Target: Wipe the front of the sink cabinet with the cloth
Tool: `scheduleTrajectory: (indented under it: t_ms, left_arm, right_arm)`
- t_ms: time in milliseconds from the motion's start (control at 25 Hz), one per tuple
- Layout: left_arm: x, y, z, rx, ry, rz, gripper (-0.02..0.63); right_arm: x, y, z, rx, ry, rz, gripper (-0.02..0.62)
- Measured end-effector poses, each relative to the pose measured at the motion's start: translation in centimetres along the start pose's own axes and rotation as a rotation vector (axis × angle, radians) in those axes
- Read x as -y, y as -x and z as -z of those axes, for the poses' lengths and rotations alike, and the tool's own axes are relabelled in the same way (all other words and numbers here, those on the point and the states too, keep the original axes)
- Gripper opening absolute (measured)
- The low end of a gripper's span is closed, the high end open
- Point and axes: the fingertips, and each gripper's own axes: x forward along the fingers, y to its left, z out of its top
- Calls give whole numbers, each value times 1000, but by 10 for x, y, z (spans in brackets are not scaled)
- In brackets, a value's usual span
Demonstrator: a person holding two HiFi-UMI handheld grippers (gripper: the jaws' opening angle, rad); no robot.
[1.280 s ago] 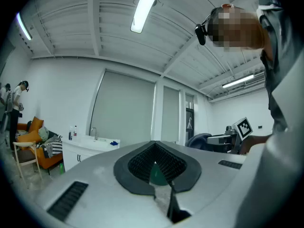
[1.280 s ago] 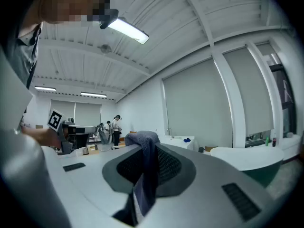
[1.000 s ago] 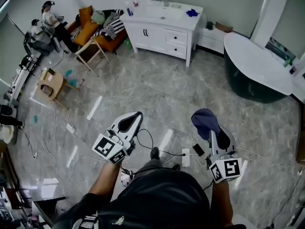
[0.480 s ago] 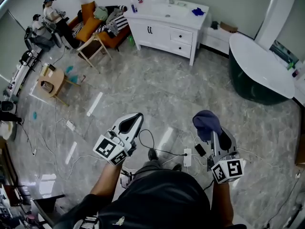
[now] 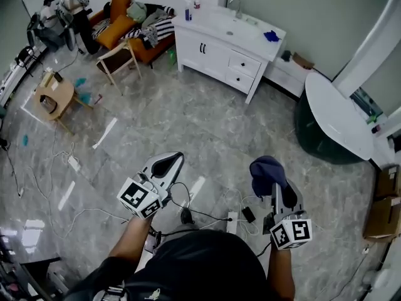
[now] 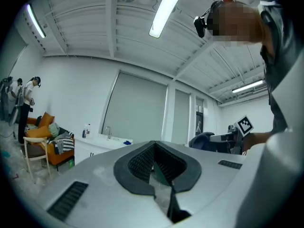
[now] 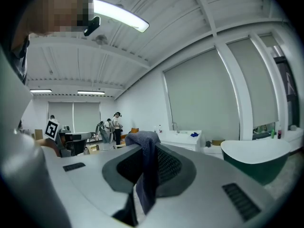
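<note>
The white sink cabinet point(image 5: 216, 56) stands far ahead by the back wall, with dark handles on its doors and drawers; it is small in the left gripper view point(image 6: 92, 148) and in the right gripper view point(image 7: 183, 139). My right gripper point(image 5: 270, 175) is shut on a dark blue cloth point(image 5: 266, 169), which hangs between its jaws point(image 7: 145, 175). My left gripper point(image 5: 169, 162) is shut with nothing in it point(image 6: 156, 167). Both are held low over the marble floor, well short of the cabinet.
A dark green bathtub point(image 5: 335, 121) stands at the right. An orange sofa point(image 5: 125, 30), a wooden chair point(image 5: 119, 58) and a small table point(image 5: 53, 96) are at the left, with people point(image 5: 69, 5) beyond. Cables and a power strip point(image 5: 232, 221) lie on the floor near my feet. A blue rag point(image 5: 271, 36) sits on the countertop.
The view has shifted: the cabinet and bathtub sit a little lower and further right in the head view. Both grippers keep their pose, the cloth still held.
</note>
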Motion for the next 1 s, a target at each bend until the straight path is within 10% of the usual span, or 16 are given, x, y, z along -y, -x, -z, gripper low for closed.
scheduleTrajectory:
  t_ms: [720,1000]
  left_arm:
    - [-127,25,8,-13,-43,-39,3]
    - [-154,-11,22,-88,-53,-94,3]
  right_arm:
    - [-55,-122,-33,-20,95,13,48]
    - [-11,-189,-33,-4,49,-22,48]
